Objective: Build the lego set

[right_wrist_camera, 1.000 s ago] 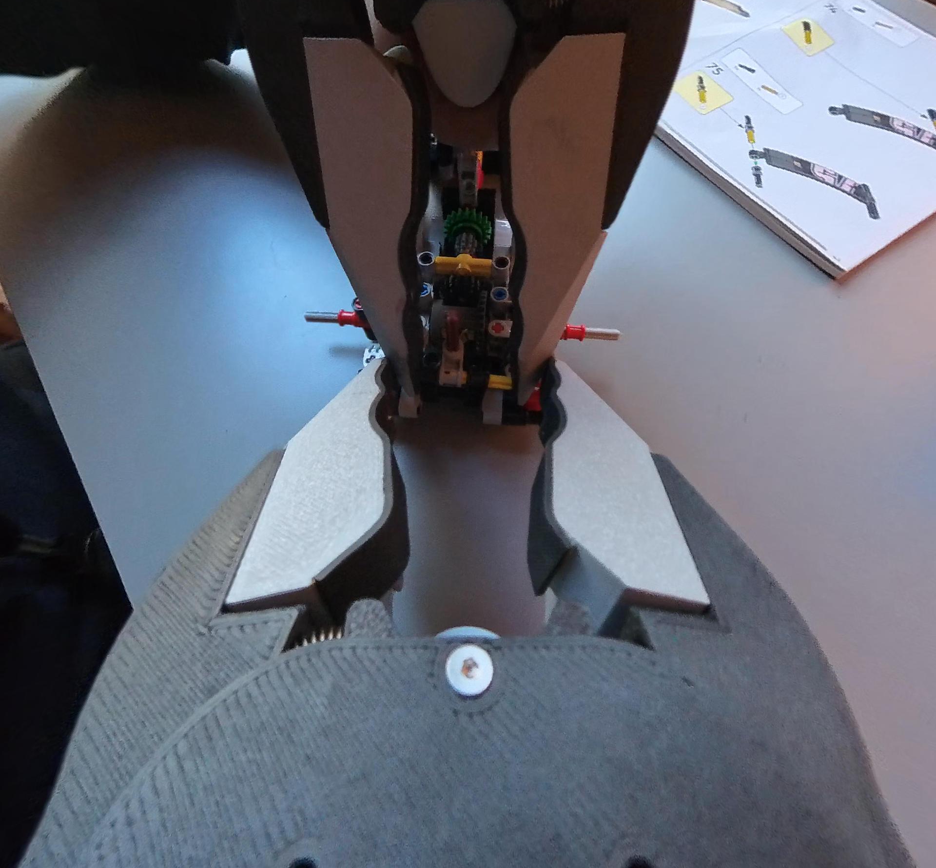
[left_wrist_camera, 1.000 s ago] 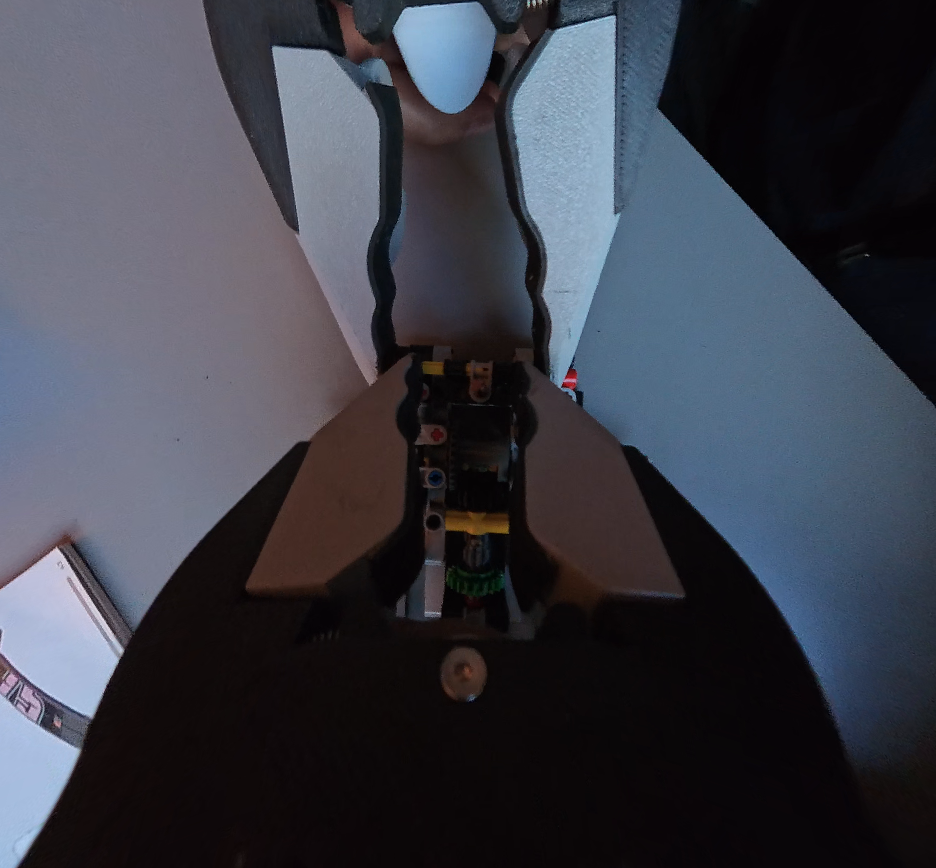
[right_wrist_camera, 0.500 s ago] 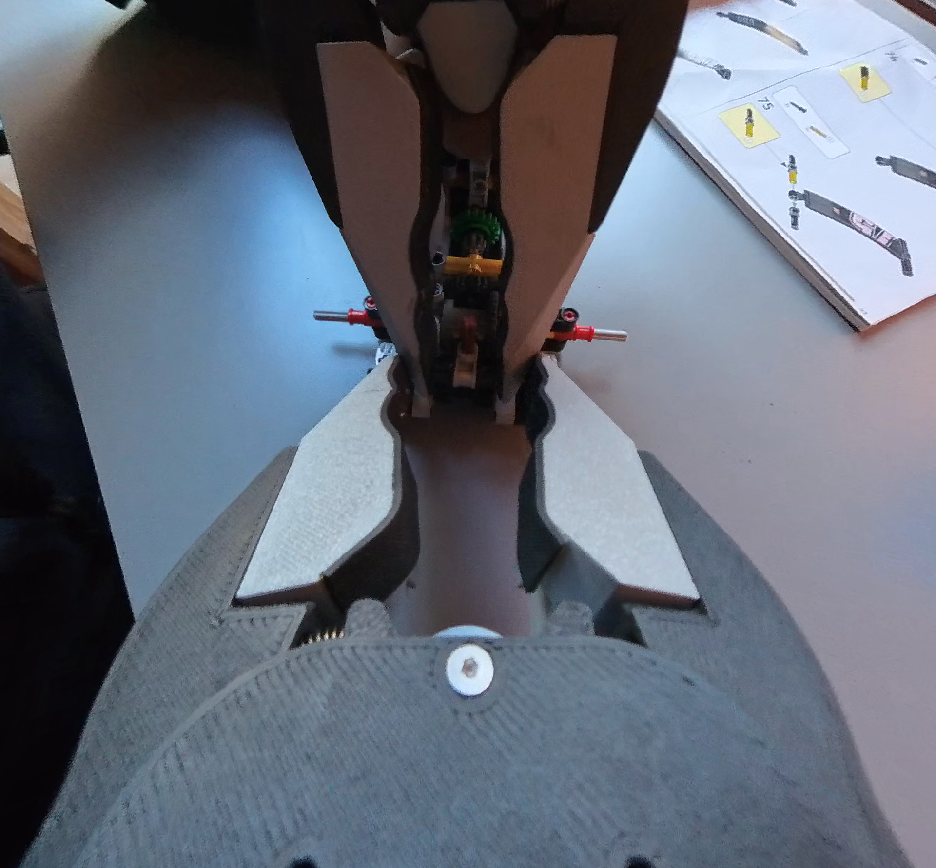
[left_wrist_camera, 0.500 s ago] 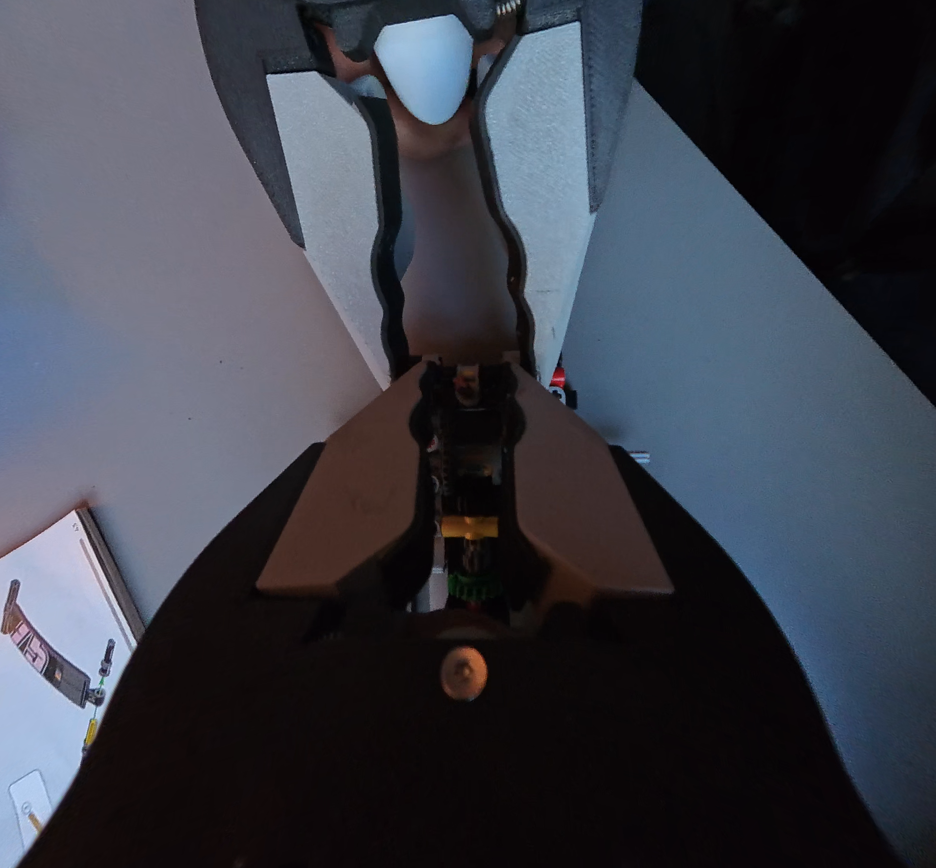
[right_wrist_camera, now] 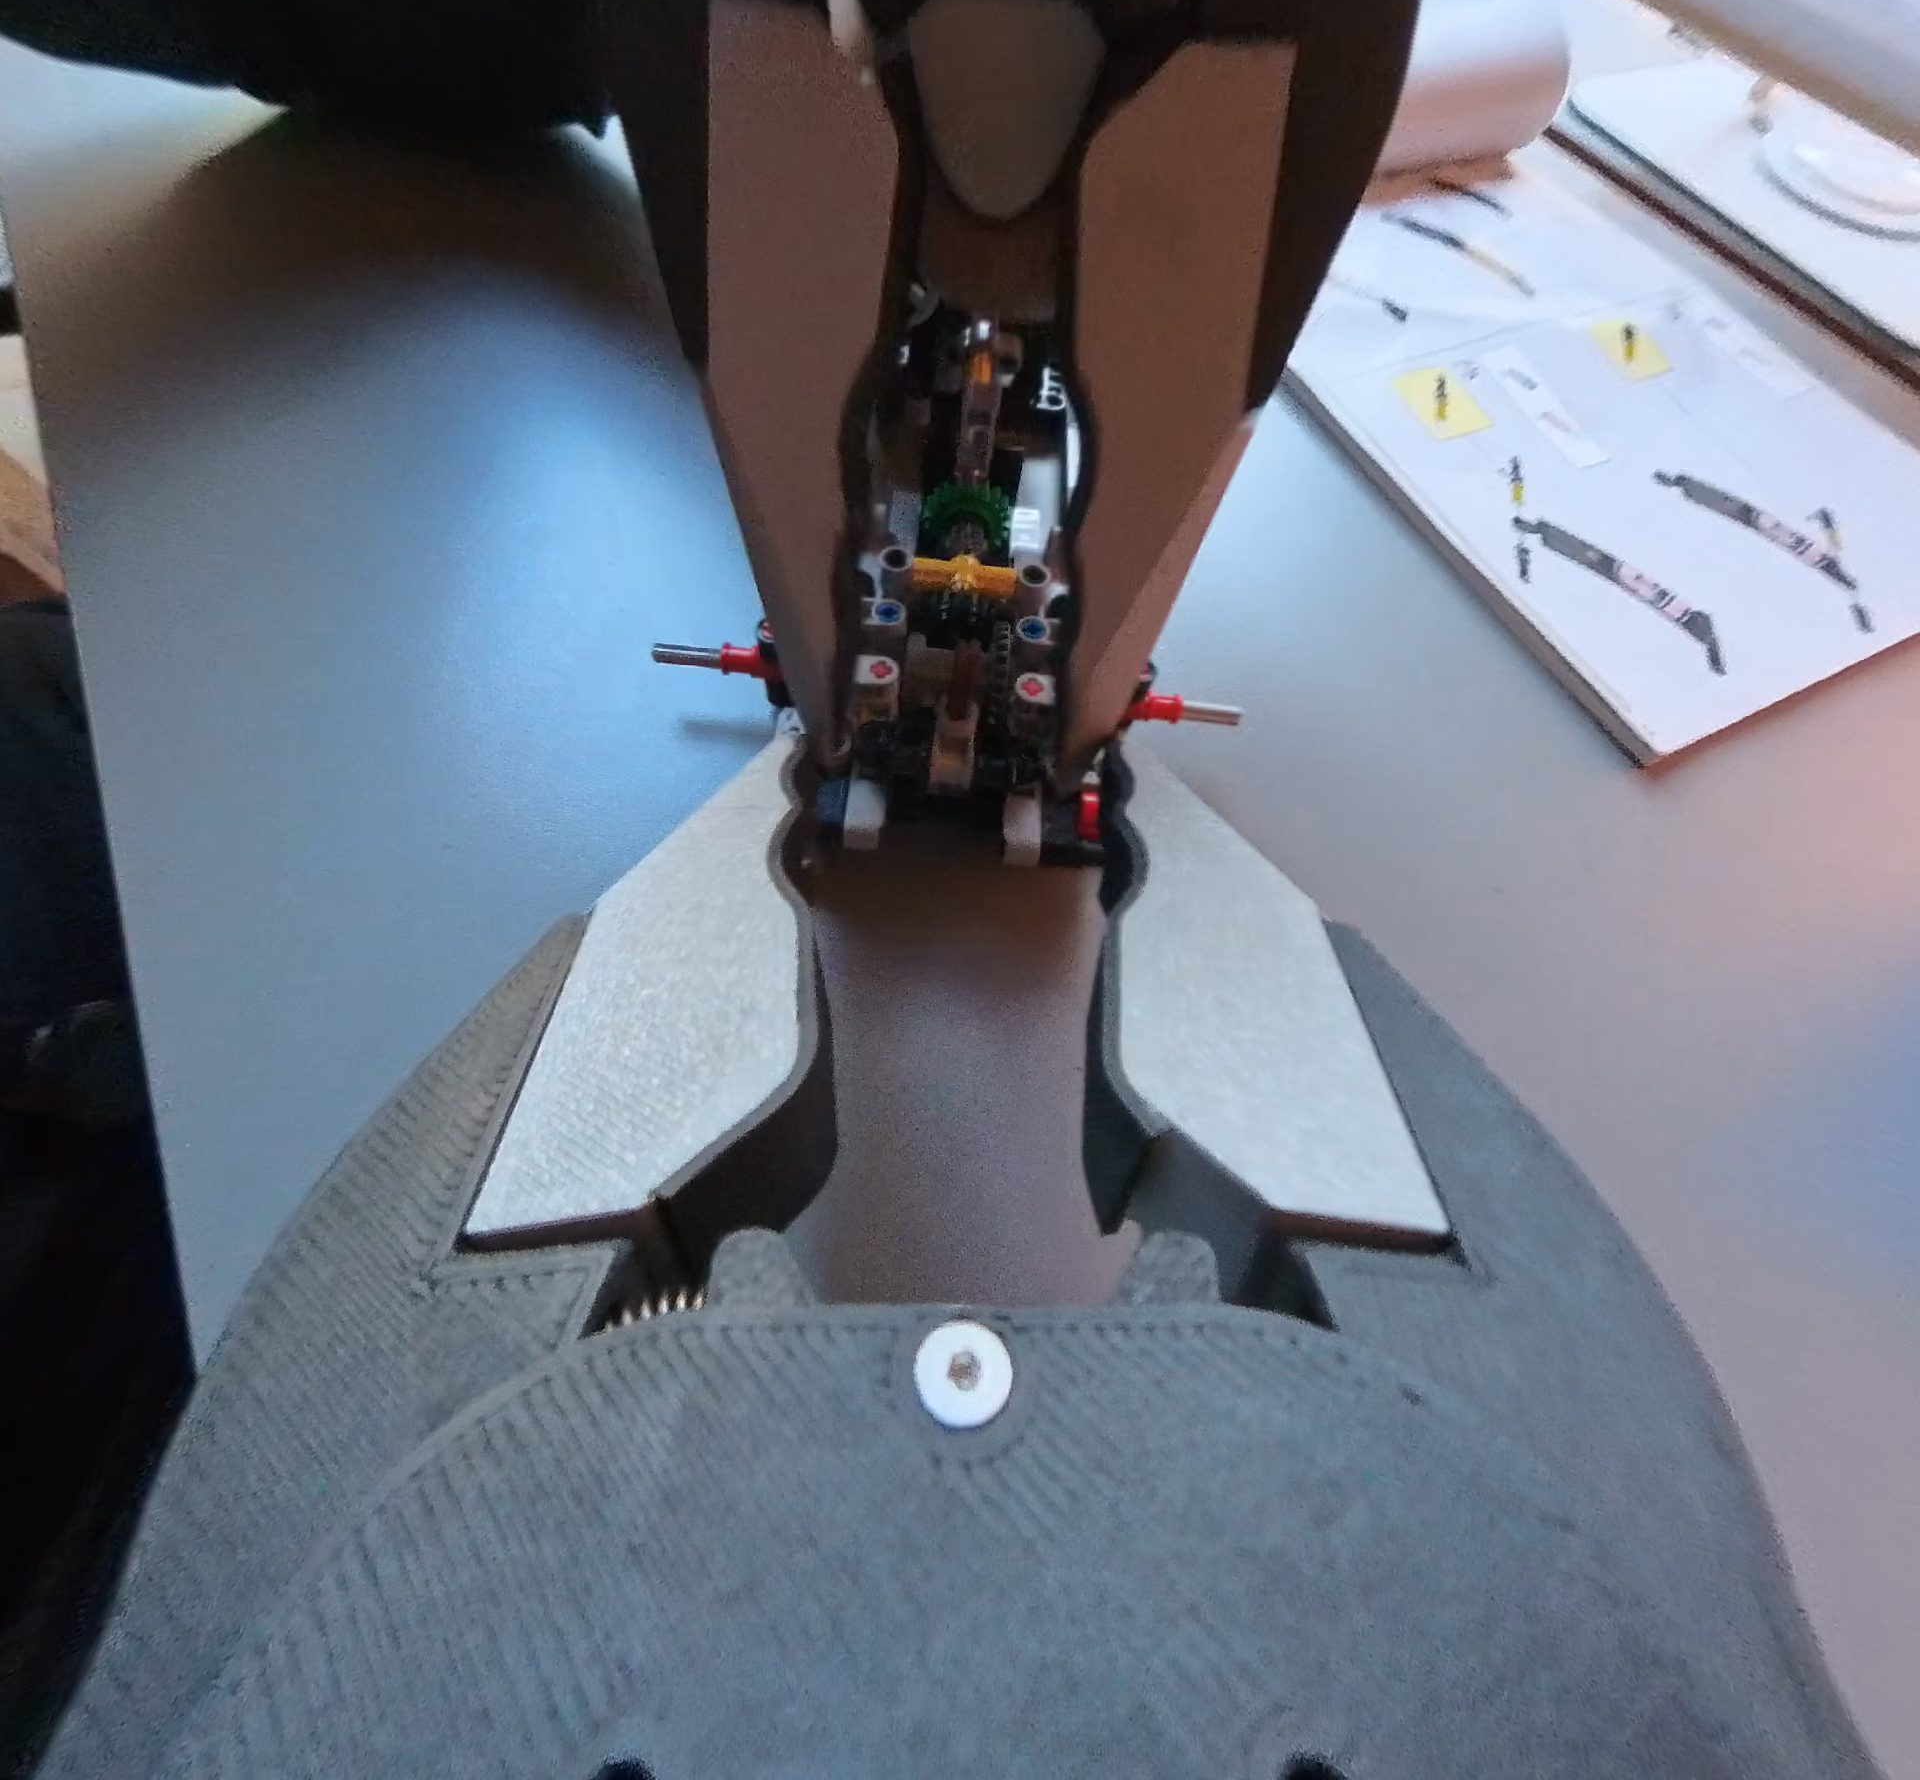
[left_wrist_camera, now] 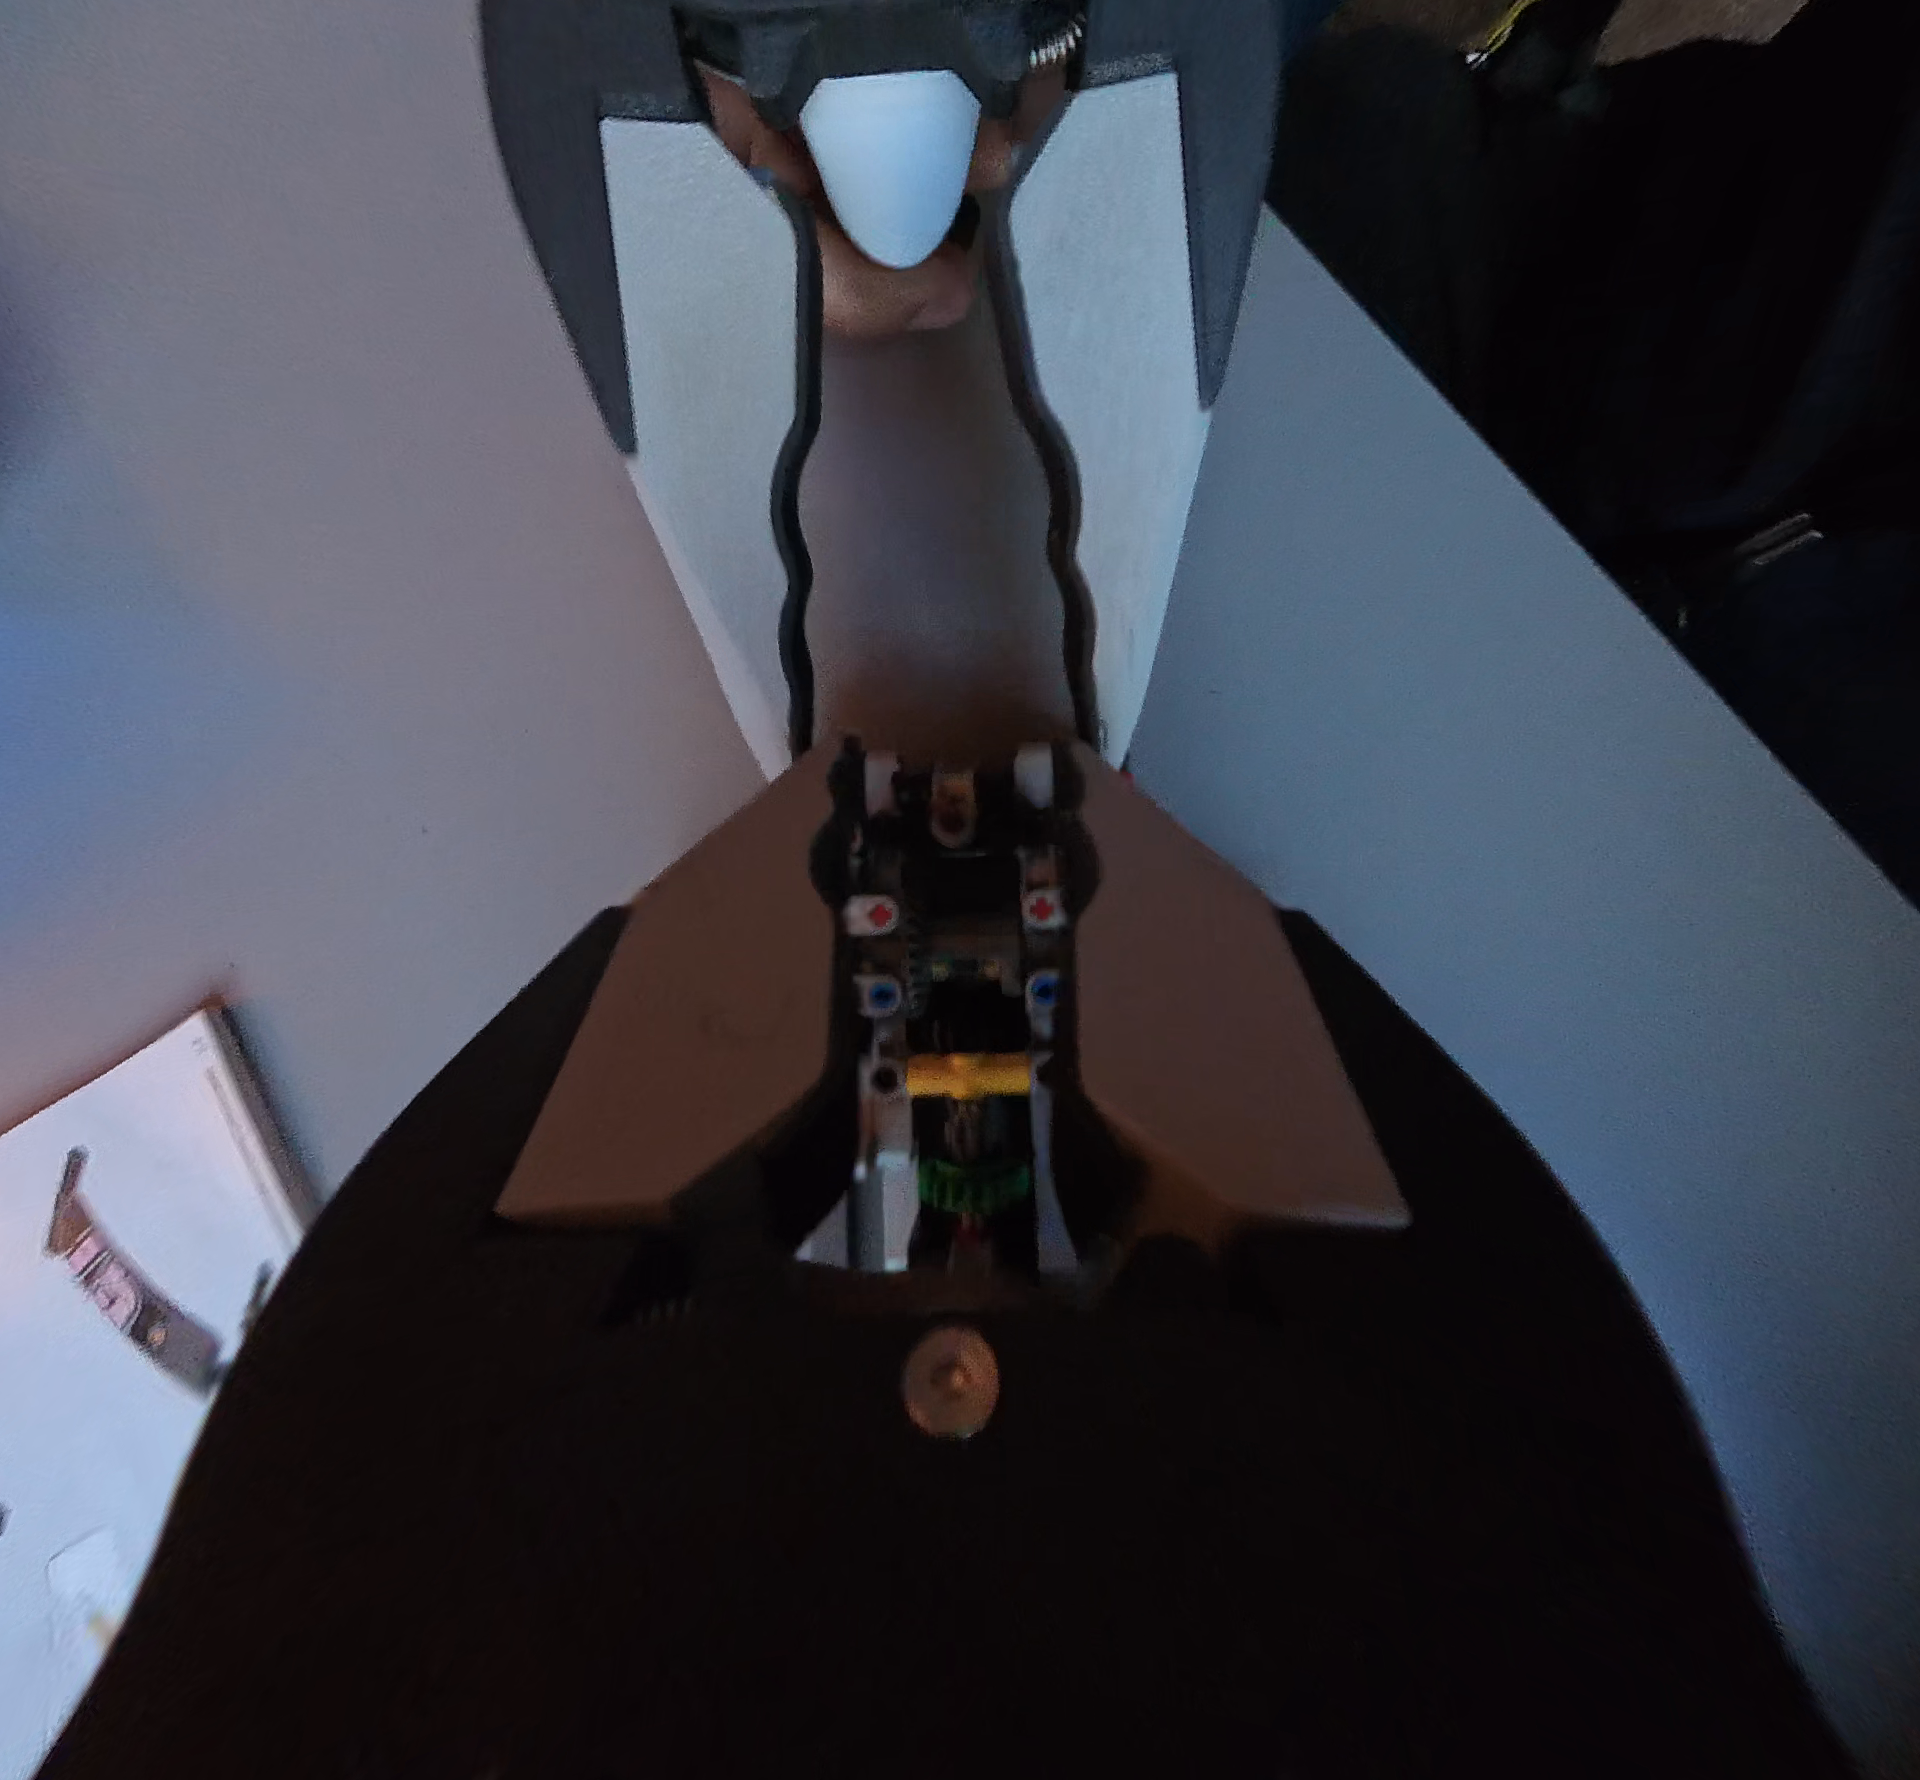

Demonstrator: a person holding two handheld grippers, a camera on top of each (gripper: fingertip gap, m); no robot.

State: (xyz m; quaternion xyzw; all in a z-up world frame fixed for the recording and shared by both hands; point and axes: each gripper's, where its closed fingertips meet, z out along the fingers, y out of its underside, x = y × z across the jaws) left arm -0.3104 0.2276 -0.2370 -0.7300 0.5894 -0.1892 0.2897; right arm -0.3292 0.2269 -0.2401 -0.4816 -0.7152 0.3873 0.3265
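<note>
Here we have both grippers meeting nose to nose on one small brick-built gear assembly; the left gripper is narrowed onto its flanks along the length, the right gripper set wider and bracketing its near end — contact there we cannot tell. We would keep both level and squeeze evenly, minding the side axles; underneath lies a pale grey table, an open instruction booklet far right.

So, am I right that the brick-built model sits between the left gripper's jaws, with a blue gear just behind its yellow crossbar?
Not quite: the gear is green, not blue, as the right wrist view shows. The rest holds: the brick-built model sits between the jaws of the left gripper, and the gear lies just behind the yellow crossbar.
</note>
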